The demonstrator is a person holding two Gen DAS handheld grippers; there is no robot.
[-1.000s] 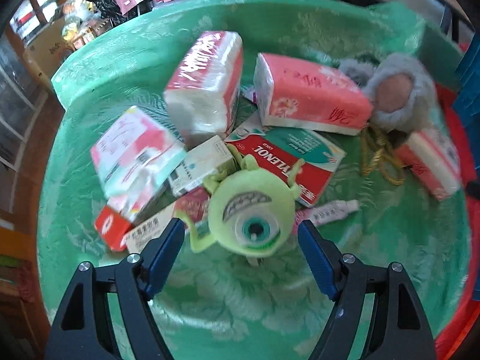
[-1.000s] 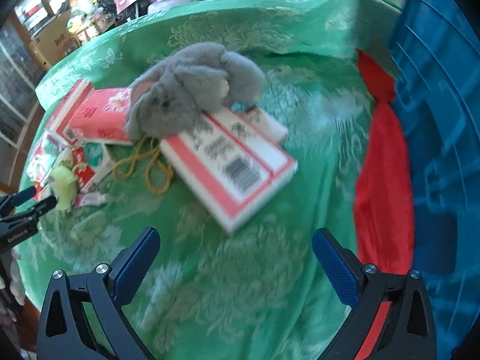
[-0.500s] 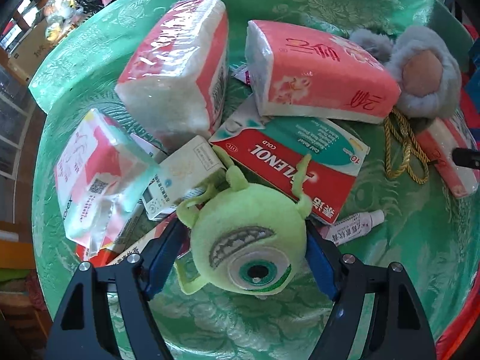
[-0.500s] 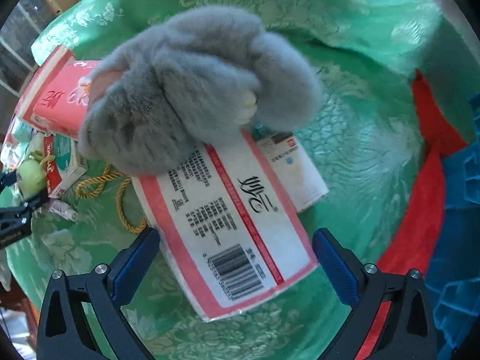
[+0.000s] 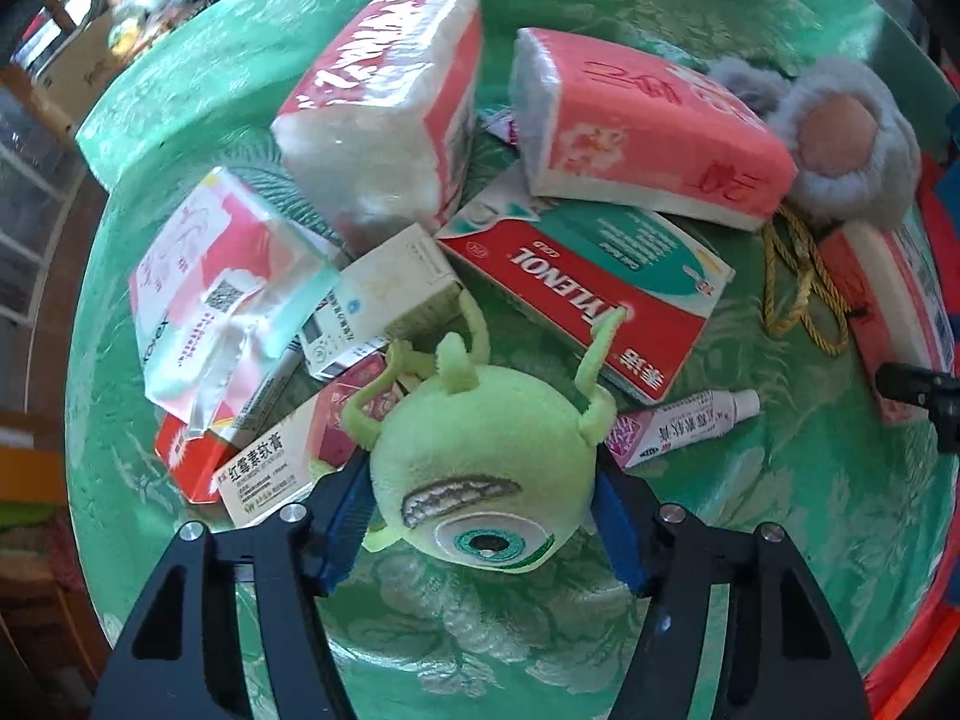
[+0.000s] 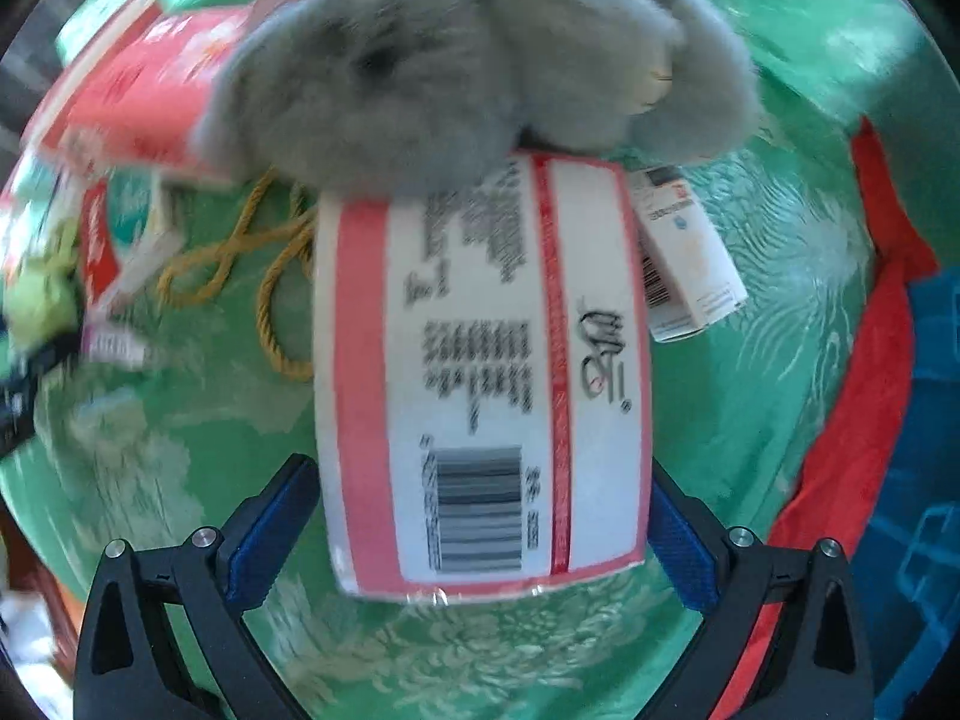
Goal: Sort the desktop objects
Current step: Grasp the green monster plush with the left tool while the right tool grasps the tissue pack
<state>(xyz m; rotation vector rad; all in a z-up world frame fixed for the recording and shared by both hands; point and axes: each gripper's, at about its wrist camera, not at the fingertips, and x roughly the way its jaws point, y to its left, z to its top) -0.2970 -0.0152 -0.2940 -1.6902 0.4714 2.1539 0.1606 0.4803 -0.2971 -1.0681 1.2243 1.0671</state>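
Left gripper (image 5: pixel 480 510), jaws just closing, pinches our green toy (image 5: pixel 480 474) (right gripper (image 6: pixel 474 510) spread astride tissue pack (image 6: pixel 480 360)).

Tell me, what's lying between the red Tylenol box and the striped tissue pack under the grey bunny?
In the left wrist view, a yellow cord lies looped on the green cloth between the Tylenol box and the tissue pack.
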